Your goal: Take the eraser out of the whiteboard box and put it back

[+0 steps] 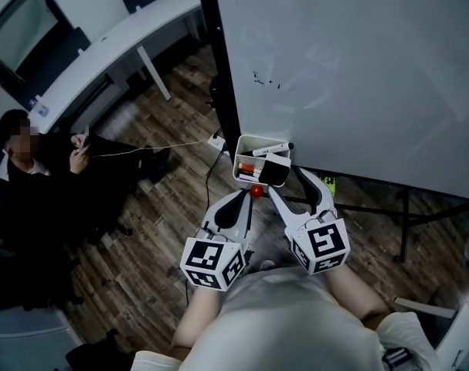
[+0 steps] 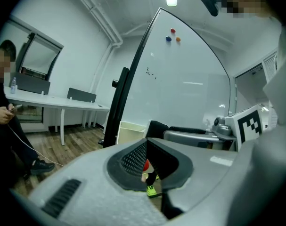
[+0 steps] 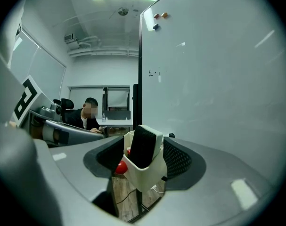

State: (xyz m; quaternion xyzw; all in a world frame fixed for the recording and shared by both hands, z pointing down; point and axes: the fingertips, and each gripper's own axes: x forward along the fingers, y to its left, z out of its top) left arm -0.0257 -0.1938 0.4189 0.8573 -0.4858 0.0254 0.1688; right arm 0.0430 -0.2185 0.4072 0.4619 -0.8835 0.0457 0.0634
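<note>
The white whiteboard box (image 1: 243, 142) hangs at the board's lower left corner with markers inside. The black-and-white eraser (image 1: 276, 170) stands upright in the box's near side. My right gripper (image 1: 287, 180) is open, its jaws spread to either side of the box's near end. In the right gripper view the eraser (image 3: 145, 147) sticks up out of the box (image 3: 145, 175) between the pads (image 3: 179, 160), and no pad presses on it. My left gripper (image 1: 248, 194) is shut and empty, just below and left of the box. A small red ball (image 1: 255, 191) shows beneath the box.
The whiteboard (image 1: 350, 68) fills the upper right, on a black frame (image 1: 222, 68) with legs on the wood floor. A seated person (image 1: 33, 184) is at the left beside a white desk (image 1: 103, 60). A cable (image 1: 153, 149) runs across the floor.
</note>
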